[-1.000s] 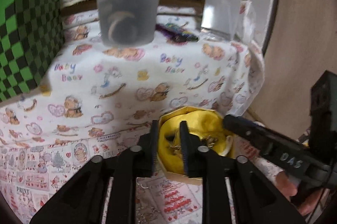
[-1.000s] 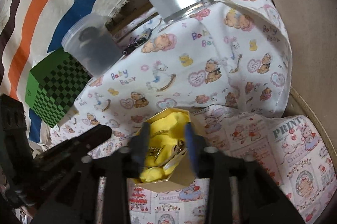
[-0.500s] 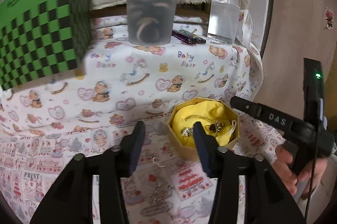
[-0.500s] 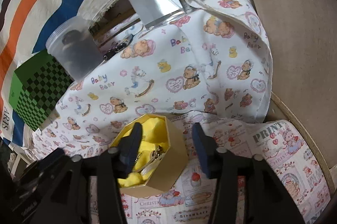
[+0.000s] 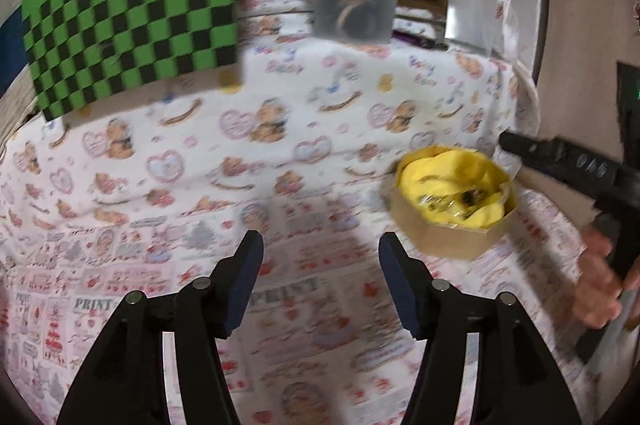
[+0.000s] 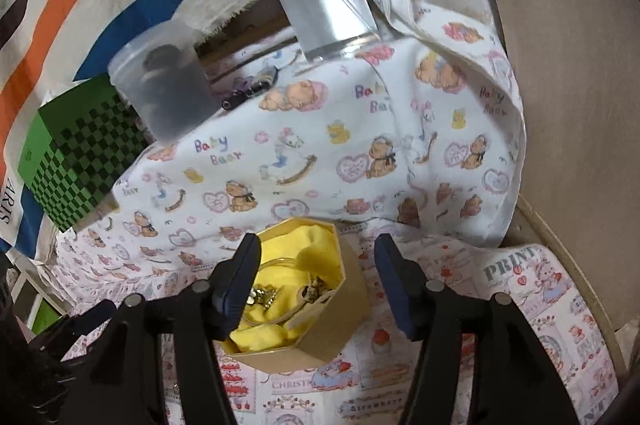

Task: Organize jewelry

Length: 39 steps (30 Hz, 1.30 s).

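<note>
Left hand-held gripper [image 5: 320, 261] has pulled back from the jewelry box [image 5: 452, 201], jaws spread wider, empty. Right hand-held gripper [image 6: 316, 277] open over the box on the worktop [image 6: 520, 305]. Jewelry [image 6: 308, 291] blurred, partly hidden.

Green checkered box [image 5: 132, 25], spray bottle [image 5: 470, 5], frosted tub [image 5: 356, 1] on printed cloth [image 5: 200, 161].

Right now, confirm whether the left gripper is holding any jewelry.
No. The left gripper is open with nothing between its fingers, and the jewelry lies in the yellow-lined box off to its right.
</note>
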Motion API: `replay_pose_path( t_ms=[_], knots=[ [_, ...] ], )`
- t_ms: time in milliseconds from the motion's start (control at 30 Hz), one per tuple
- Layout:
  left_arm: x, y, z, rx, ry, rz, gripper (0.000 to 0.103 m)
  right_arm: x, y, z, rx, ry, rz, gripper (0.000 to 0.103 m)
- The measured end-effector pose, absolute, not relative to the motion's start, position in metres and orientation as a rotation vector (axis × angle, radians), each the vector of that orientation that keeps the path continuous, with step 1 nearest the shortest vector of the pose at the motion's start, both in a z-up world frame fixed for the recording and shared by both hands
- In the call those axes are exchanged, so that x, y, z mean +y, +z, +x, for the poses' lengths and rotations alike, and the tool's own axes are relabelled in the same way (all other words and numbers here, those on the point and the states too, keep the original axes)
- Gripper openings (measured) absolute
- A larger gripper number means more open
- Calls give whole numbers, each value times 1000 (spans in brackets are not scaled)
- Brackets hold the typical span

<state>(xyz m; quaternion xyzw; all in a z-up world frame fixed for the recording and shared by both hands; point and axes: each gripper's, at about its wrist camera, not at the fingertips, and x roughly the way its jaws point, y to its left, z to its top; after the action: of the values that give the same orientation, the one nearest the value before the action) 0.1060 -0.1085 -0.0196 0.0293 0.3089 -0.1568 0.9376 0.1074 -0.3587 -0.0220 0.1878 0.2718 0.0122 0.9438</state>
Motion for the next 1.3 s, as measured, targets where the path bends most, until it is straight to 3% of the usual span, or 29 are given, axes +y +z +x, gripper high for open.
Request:
replay_pose_path(
  t_ms=[467,667,800,933,1000,1200,1267,1300],
  knots=[
    [-98,-11,82,700,-355,75,62,-353,-2,85,538,36,396,63],
    [-110,-30,91,764,-422,80,28,-341,-2,82,545,28,355,64],
    [-113,-36,94,816,-474,62,19,-325,0,81,529,20,284,67],
    [-113,-29,96,813,-482,38,19,-323,-3,79,545,36,280,68],
    [-120,-35,103,873,-519,45,27,-327,-3,79,551,53,312,69],
    [-140,-55,108,911,-494,133,29,-330,-3,80,549,17,312,69],
    [-151,-57,106,888,-474,214,29,-331,-2,78,546,24,323,69],
    [-153,-57,106,882,-467,226,24,-331,-1,77,543,20,320,69]
  ],
)
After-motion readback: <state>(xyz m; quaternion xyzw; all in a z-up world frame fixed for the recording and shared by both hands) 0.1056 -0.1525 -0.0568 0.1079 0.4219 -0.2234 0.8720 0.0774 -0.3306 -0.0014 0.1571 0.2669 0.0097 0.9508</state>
